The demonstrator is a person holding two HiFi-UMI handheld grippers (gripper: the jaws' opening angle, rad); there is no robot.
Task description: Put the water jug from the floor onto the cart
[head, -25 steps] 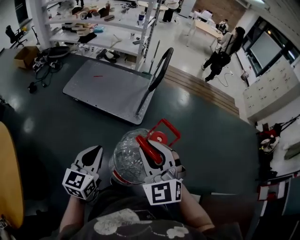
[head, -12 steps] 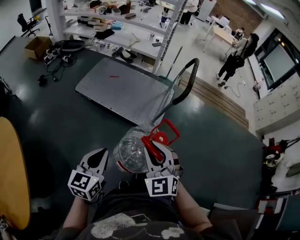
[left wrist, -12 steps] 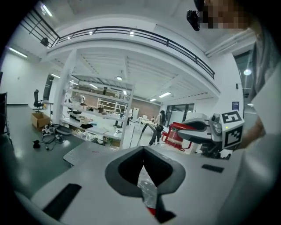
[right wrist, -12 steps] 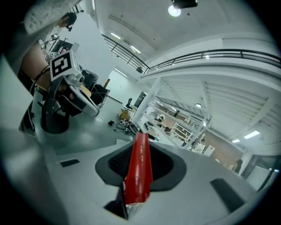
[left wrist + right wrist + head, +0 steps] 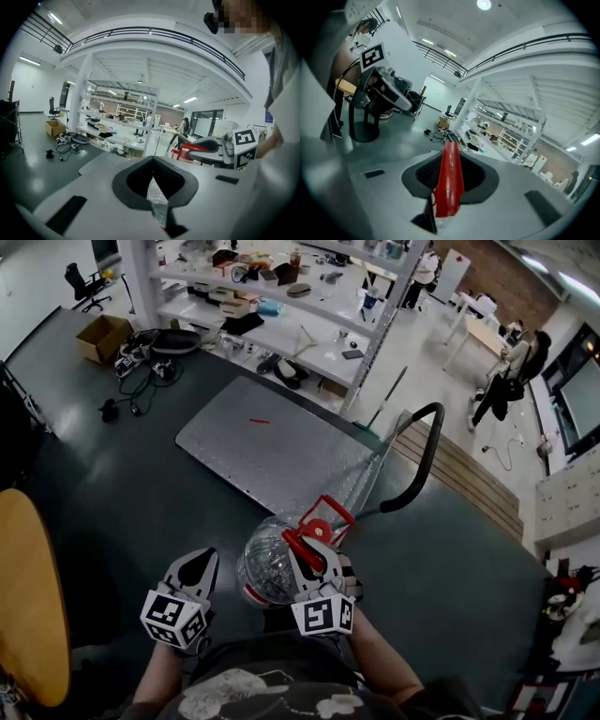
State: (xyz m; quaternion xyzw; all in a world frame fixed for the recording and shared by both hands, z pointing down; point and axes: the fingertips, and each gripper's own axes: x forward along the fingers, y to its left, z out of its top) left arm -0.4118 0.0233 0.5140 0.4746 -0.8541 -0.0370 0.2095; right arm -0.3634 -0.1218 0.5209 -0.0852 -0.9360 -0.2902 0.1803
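Observation:
The clear water jug [image 5: 272,563] hangs in the air by its red handle [image 5: 302,542], just short of the cart's near edge. My right gripper [image 5: 305,554] is shut on that handle; in the right gripper view the red handle [image 5: 450,178] stands between the dark pads. My left gripper [image 5: 195,563] rides to the left of the jug, apart from it, jaws together. In the left gripper view a sliver of crinkled clear material [image 5: 154,199] shows in the slit between its jaws. The cart's grey deck [image 5: 272,442] lies bare ahead, and its black push handle [image 5: 422,460] rises at the right.
White shelving [image 5: 281,306] loaded with tools stands behind the cart. A cardboard box [image 5: 101,337] and cables [image 5: 141,367] lie on the dark floor at the left. A yellow round surface [image 5: 28,596] is at my far left. A person [image 5: 502,381] stands far off at the right.
Both grippers and the jug have come closer to the cart, which now sits lower and nearer in the head view. The grip on the red handle is unchanged.

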